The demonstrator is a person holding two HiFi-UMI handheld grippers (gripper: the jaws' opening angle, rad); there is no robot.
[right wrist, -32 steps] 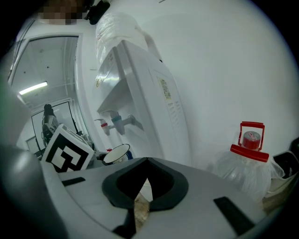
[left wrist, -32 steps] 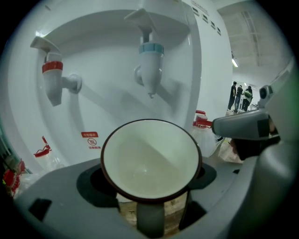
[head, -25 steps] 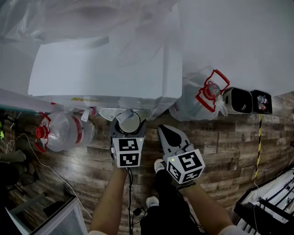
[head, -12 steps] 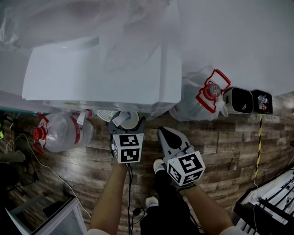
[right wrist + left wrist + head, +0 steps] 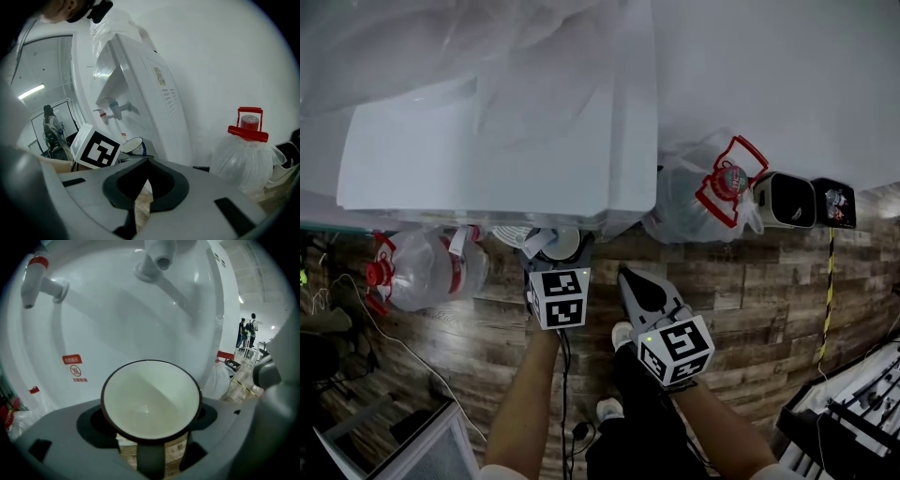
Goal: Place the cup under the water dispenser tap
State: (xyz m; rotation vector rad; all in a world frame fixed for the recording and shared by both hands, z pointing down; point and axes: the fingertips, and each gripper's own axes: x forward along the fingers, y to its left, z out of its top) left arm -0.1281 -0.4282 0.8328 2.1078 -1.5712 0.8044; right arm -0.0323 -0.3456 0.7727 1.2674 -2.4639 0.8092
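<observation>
My left gripper [image 5: 555, 251] is shut on a cup [image 5: 151, 399] with a white inside and a dark rim, held upright in the dispenser's recess. In the left gripper view the grey tap [image 5: 157, 258] hangs above and a little beyond the cup, and the red-tipped tap [image 5: 36, 277] is up at the left. The cup [image 5: 560, 244] shows half hidden under the white water dispenser [image 5: 487, 141] in the head view. My right gripper [image 5: 639, 291] hangs shut and empty to the right; its own view shows the cup [image 5: 133, 146] and both taps [image 5: 115, 110].
Water bottles with red caps lie on the wood floor left [image 5: 417, 270] and right [image 5: 698, 202] of the dispenser. A bagged bottle [image 5: 246, 154] stands near the right gripper. A white wall lies behind. Cables [image 5: 403, 342] trail at the left; a shelf frame [image 5: 844, 412] sits at the lower right.
The left gripper has carried the cup forward, further under the dispenser's overhang. The right gripper has shifted slightly left and stays shut.
</observation>
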